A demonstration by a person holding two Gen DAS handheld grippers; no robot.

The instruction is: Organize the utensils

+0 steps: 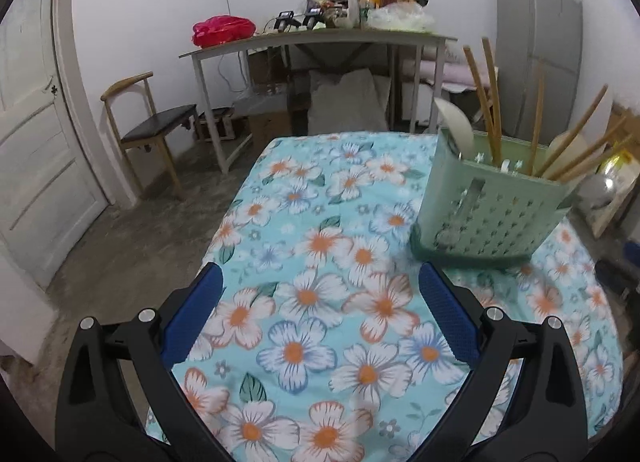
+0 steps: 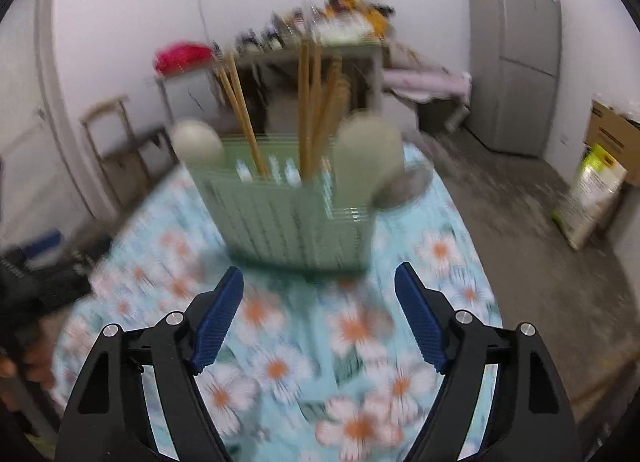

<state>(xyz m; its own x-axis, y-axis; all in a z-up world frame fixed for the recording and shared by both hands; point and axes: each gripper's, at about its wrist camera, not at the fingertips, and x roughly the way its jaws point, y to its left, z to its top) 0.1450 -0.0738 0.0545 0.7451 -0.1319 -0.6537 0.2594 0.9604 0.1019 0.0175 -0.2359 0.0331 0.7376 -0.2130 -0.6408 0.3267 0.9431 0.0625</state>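
One green perforated utensil basket stood on one floral tablecloth. In it were two pale spoons, one at the left and one at the right, one metal ladle, and some seven bamboo chopsticks, though blur made that count uncertain. Far off stood one chair, one desk and one refrigerator.

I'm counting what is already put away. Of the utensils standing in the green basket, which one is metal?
The metal spoon, at the right end of the basket in the right wrist view. Its bowl is grey and shiny; the other two spoons are pale, and the chopsticks are wooden.
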